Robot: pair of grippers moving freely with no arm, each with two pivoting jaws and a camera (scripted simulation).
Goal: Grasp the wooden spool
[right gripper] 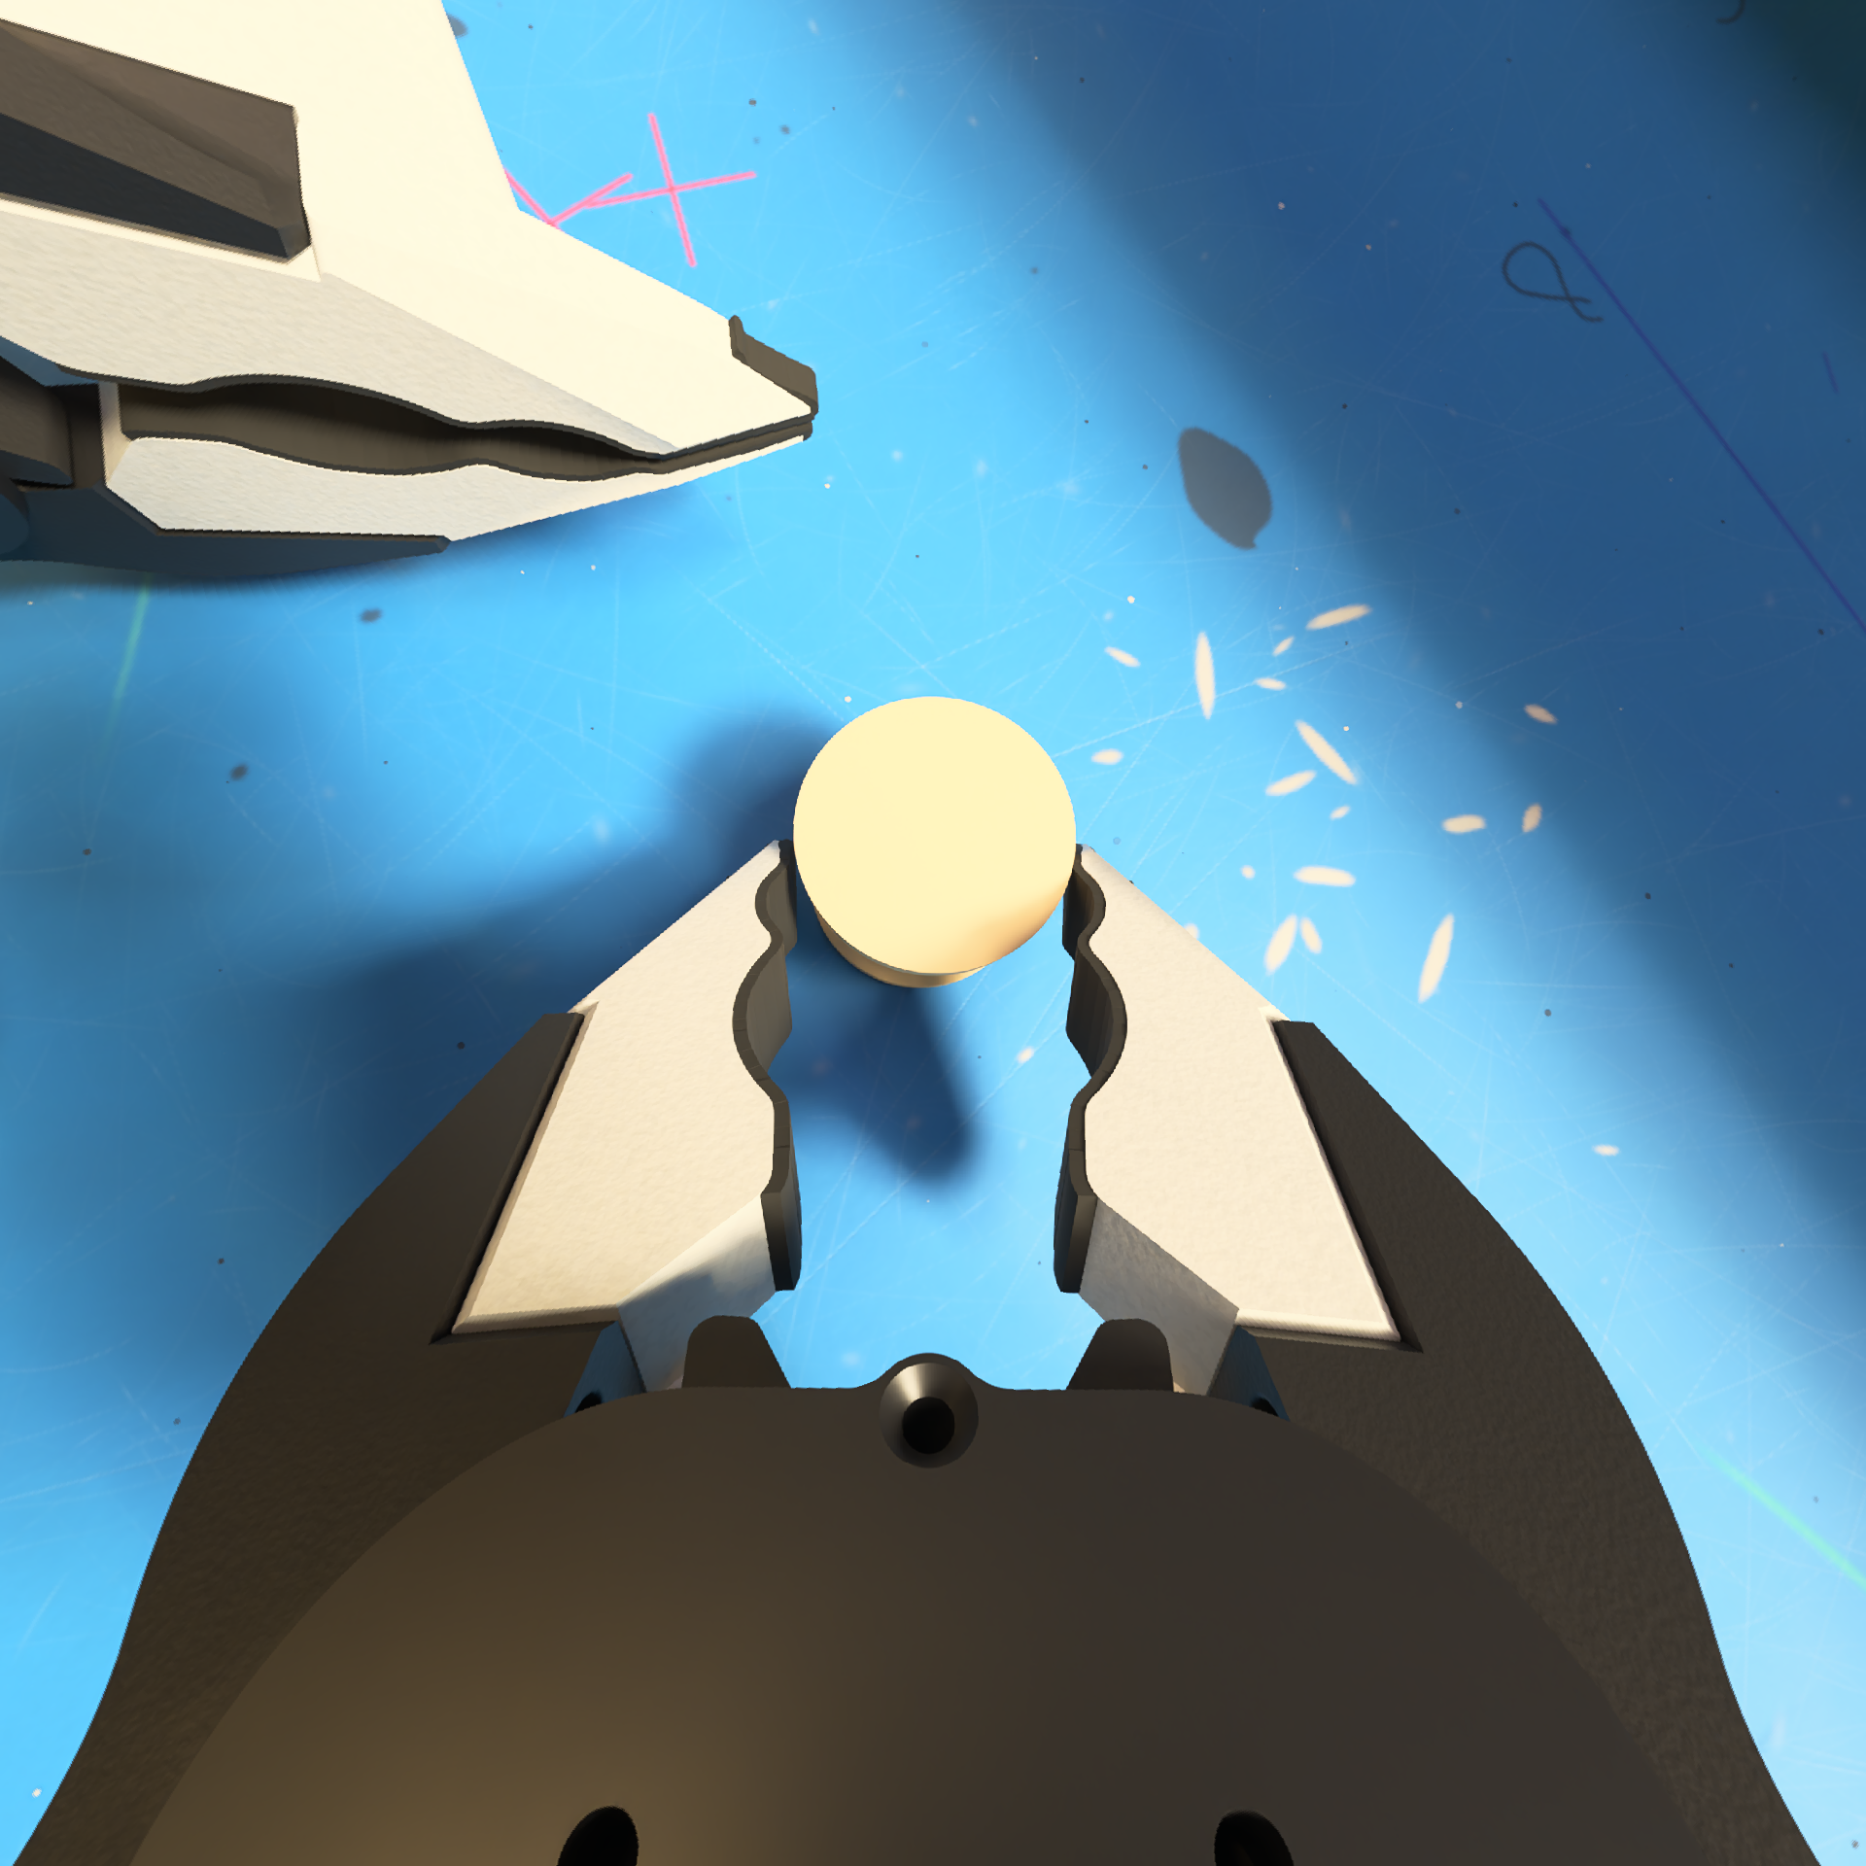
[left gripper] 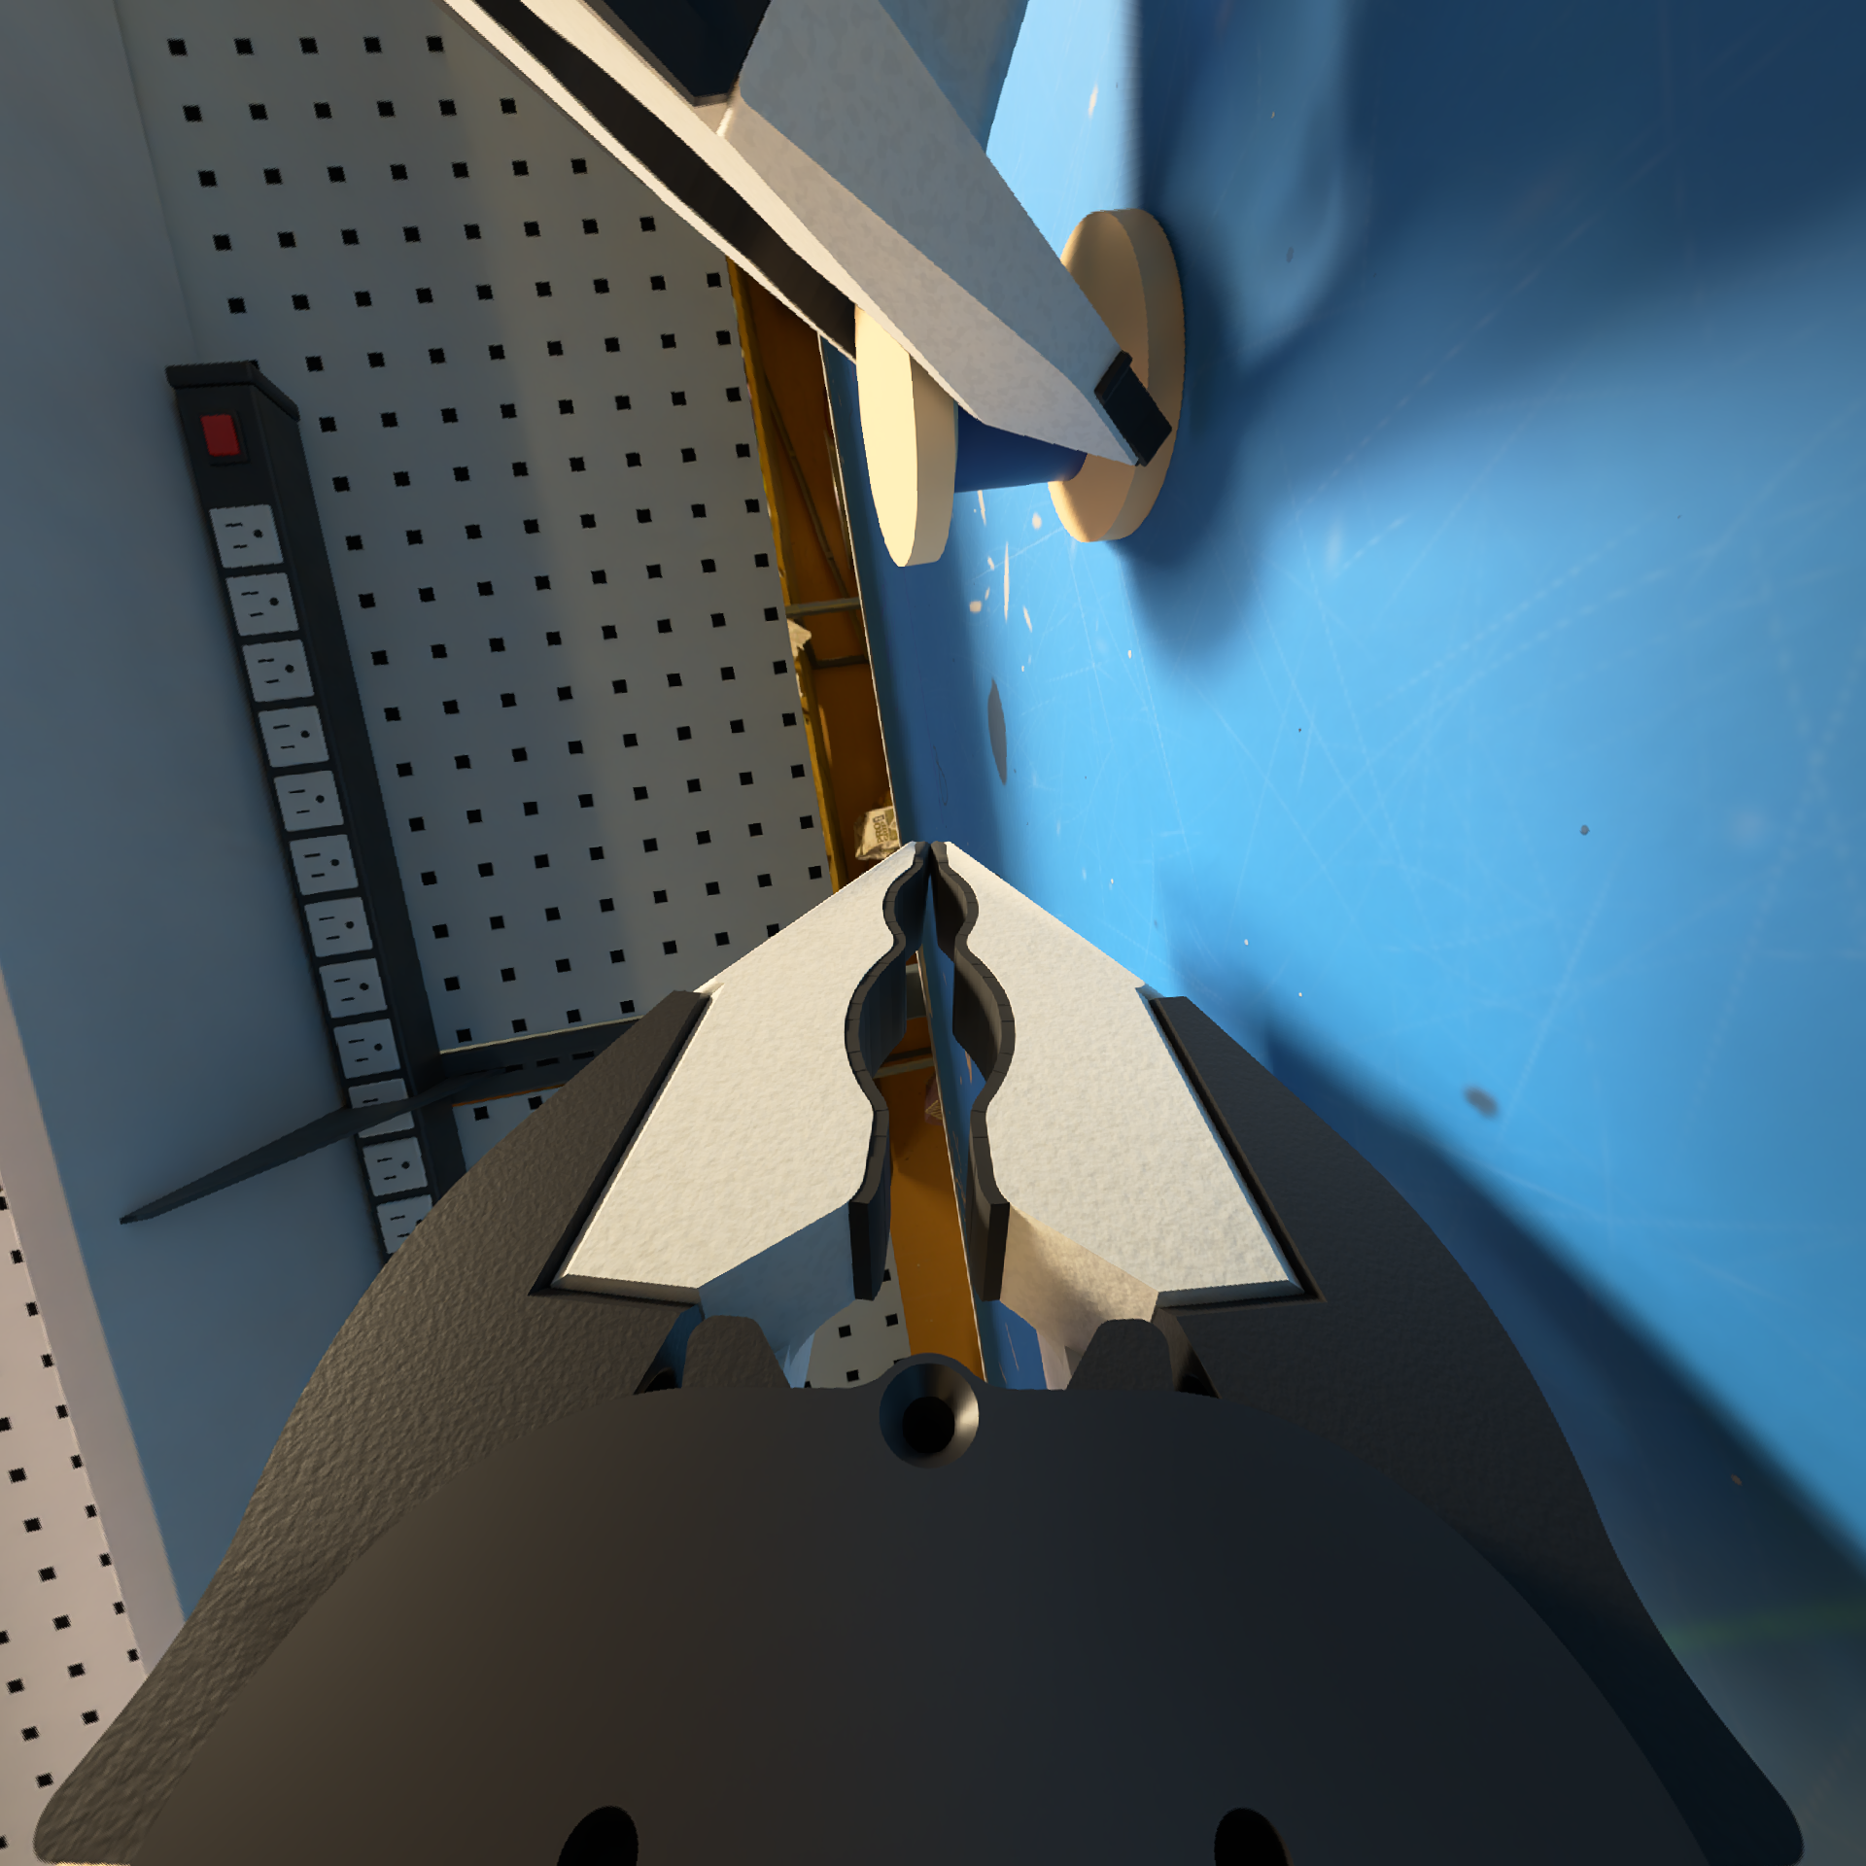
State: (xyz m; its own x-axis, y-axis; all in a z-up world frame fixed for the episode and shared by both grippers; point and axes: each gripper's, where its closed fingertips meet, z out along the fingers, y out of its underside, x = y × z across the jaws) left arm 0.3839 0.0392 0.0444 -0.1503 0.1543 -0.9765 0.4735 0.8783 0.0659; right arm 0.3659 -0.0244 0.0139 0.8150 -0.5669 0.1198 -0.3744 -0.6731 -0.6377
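Right gripper: the black-bodied gripper with white fingers and dark wavy pads (right gripper: 931,858) points down at the bench with its jaws wide apart. The two fingertips stand on either side of the spool's top disc and seem to touch its rim or to be just beside it. I cannot tell if they press already.
Left gripper: the second black and white two-finger gripper (left gripper: 927,848) has its jaws closed together, only a thin slit between the pads, and it holds nothing. It is turned on its side, well apart from the spool.
Task object: the pale wooden spool with two round flanges and a dark blue core (right gripper: 933,830) stands upright on the scratched blue work surface (right gripper: 1414,1262). From the left wrist view one white finger reaches between the flanges toward the core.
Surroundings: a white pegboard wall (left gripper: 525,565) with a black power strip (left gripper: 303,788) is behind the bench. Small pale flakes (right gripper: 1323,752) lie on the surface near the spool.
Step in hand: probably the closing of the right jaws on the spool.
Risk: the contact is only at the very tips. If they close on the rounded rim, the spool may slip forward out of the jaws or tip over.
Risk, second: if the closing is not centred, one finger arrives first and pushes the spool sideways.
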